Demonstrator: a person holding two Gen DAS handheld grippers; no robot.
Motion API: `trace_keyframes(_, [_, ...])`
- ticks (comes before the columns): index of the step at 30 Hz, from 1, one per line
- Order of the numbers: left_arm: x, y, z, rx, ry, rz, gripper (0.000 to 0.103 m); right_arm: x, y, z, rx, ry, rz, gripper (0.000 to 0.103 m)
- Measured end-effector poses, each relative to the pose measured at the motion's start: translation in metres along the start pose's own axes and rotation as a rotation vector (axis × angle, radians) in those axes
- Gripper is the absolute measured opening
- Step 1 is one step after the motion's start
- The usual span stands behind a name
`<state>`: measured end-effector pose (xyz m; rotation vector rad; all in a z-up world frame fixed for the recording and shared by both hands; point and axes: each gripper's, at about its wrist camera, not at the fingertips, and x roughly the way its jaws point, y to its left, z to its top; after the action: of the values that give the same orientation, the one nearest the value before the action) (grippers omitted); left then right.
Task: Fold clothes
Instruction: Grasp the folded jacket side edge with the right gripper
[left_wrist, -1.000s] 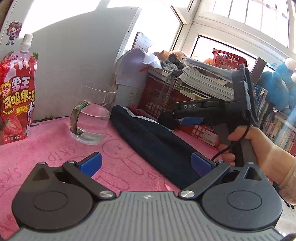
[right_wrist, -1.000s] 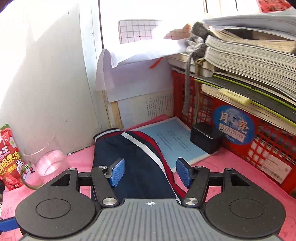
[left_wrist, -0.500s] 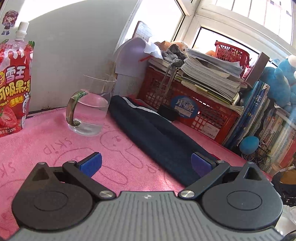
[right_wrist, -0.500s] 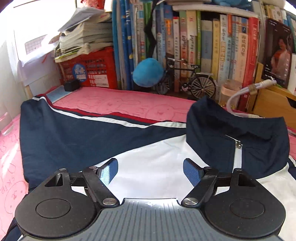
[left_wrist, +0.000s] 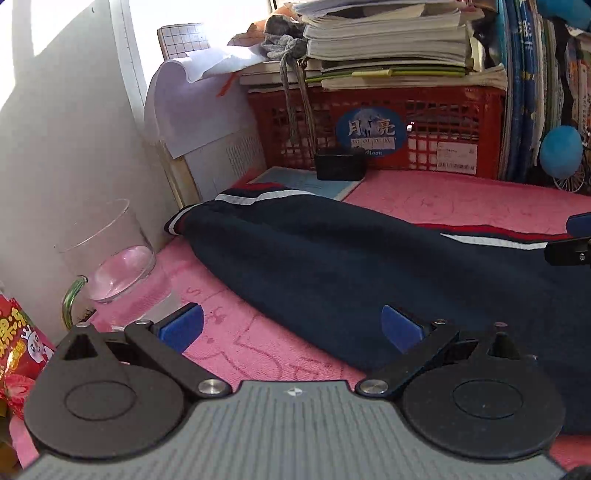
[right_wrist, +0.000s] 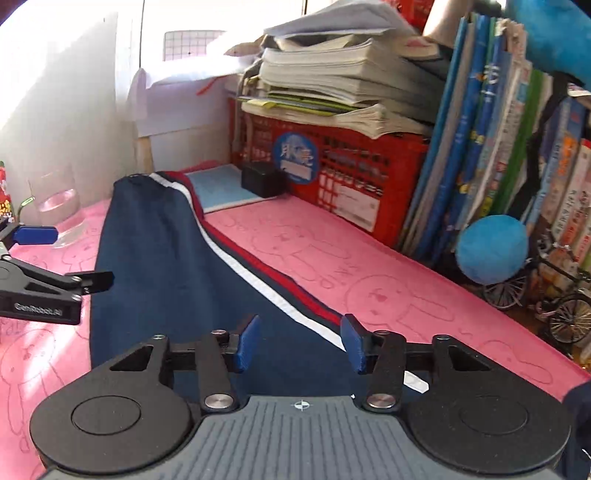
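A navy jacket sleeve (left_wrist: 351, 266) with a red and white stripe lies stretched across the pink cloth (left_wrist: 461, 199). My left gripper (left_wrist: 291, 328) is open low over the sleeve's near edge, its right pad above the navy fabric and its left pad above bare cloth. In the right wrist view the same sleeve (right_wrist: 166, 266) runs away toward the wall. My right gripper (right_wrist: 300, 343) hovers over its striped edge, jaws closing, with fabric below and between the pads but not pinched. The left gripper (right_wrist: 66, 258) shows at that view's left edge.
A glass mug (left_wrist: 110, 258) and a red drink pouch (left_wrist: 18, 343) stand by the wall at left. A red crate (left_wrist: 406, 125) stacked with books, a small black box (left_wrist: 340, 166), upright books, a blue plush ball (right_wrist: 491, 249) and model bicycles (right_wrist: 561, 295) line the back.
The right gripper swung from the jacket's white body back over the sleeve, and its jaws narrowed. The left gripper rolled and shifted toward the sleeve; the mug now sits farther left.
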<state>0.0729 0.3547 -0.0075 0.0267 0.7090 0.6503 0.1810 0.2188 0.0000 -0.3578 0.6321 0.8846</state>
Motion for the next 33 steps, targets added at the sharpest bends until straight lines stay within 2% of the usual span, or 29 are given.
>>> trace_keyframes(1, [0.008, -0.003, -0.001, 0.025, 0.016, 0.026, 0.103, 0.013, 0.007, 0.005, 0.001, 0.030, 0.028, 0.036])
trace_keyframes(2, [0.010, 0.000, -0.005, 0.009, -0.008, 0.022, 0.103, 0.026, 0.013, 0.009, -0.008, 0.056, 0.041, 0.034])
trace_keyframes(3, [0.011, 0.003, -0.006, -0.011, 0.003, 0.016, 0.103, 0.036, 0.018, 0.010, -0.028, 0.061, 0.032, 0.034])
trace_keyframes(4, [0.013, 0.007, -0.007, -0.029, 0.010, 0.004, 0.103, 0.043, 0.021, 0.012, -0.061, 0.024, 0.003, 0.033])
trace_keyframes(5, [0.015, 0.011, -0.007, -0.051, 0.019, -0.013, 0.103, 0.051, 0.021, 0.016, -0.100, 0.006, -0.076, 0.037])
trace_keyframes(7, [0.017, 0.017, -0.007, -0.092, 0.033, -0.036, 0.103, 0.078, 0.015, 0.028, -0.163, 0.037, -0.412, 0.038])
trace_keyframes(8, [0.018, 0.020, -0.007, -0.110, 0.038, -0.044, 0.103, 0.088, 0.008, 0.032, -0.154, 0.070, -0.482, 0.038])
trace_keyframes(10, [0.020, 0.025, -0.007, -0.147, 0.049, -0.060, 0.103, 0.078, -0.009, 0.038, -0.022, 0.039, -0.265, 0.035])
trace_keyframes(11, [0.021, 0.028, -0.007, -0.164, 0.055, -0.069, 0.103, 0.070, -0.016, 0.038, 0.052, 0.014, -0.102, 0.042])
trace_keyframes(12, [0.022, 0.031, -0.007, -0.181, 0.060, -0.079, 0.103, 0.066, -0.019, 0.038, 0.082, 0.002, 0.011, 0.062])
trace_keyframes(13, [0.023, 0.033, -0.007, -0.192, 0.065, -0.091, 0.103, 0.064, -0.021, 0.038, 0.099, -0.007, 0.104, 0.073])
trace_keyframes(14, [0.023, 0.035, -0.008, -0.203, 0.069, -0.103, 0.103, 0.066, -0.019, 0.038, 0.069, 0.003, 0.121, 0.082])
trace_keyframes(16, [0.024, 0.038, -0.008, -0.220, 0.074, -0.120, 0.103, 0.075, -0.009, 0.036, -0.038, 0.042, 0.078, 0.083])
trace_keyframes(17, [0.024, 0.038, -0.008, -0.217, 0.073, -0.120, 0.103, 0.077, -0.007, 0.035, -0.057, 0.032, 0.079, 0.083])
trace_keyframes(19, [0.023, 0.038, -0.008, -0.213, 0.072, -0.121, 0.103, 0.075, -0.010, 0.035, -0.017, 0.054, 0.135, 0.060])
trace_keyframes(20, [0.023, 0.038, -0.008, -0.211, 0.071, -0.122, 0.103, 0.072, -0.009, 0.034, -0.024, 0.044, 0.127, 0.042])
trace_keyframes(21, [0.023, 0.038, -0.008, -0.210, 0.071, -0.123, 0.103, 0.070, -0.005, 0.033, -0.053, 0.035, 0.118, 0.020])
trace_keyframes(24, [0.023, 0.038, -0.008, -0.210, 0.071, -0.125, 0.103, 0.069, -0.001, 0.038, -0.047, 0.046, 0.111, 0.009])
trace_keyframes(27, [0.023, 0.039, -0.008, -0.209, 0.071, -0.126, 0.103, 0.076, 0.004, 0.040, -0.089, 0.037, 0.060, 0.007])
trace_keyframes(33, [0.023, 0.038, -0.008, -0.211, 0.070, -0.128, 0.103, 0.088, 0.008, 0.044, -0.102, 0.012, -0.103, 0.007])
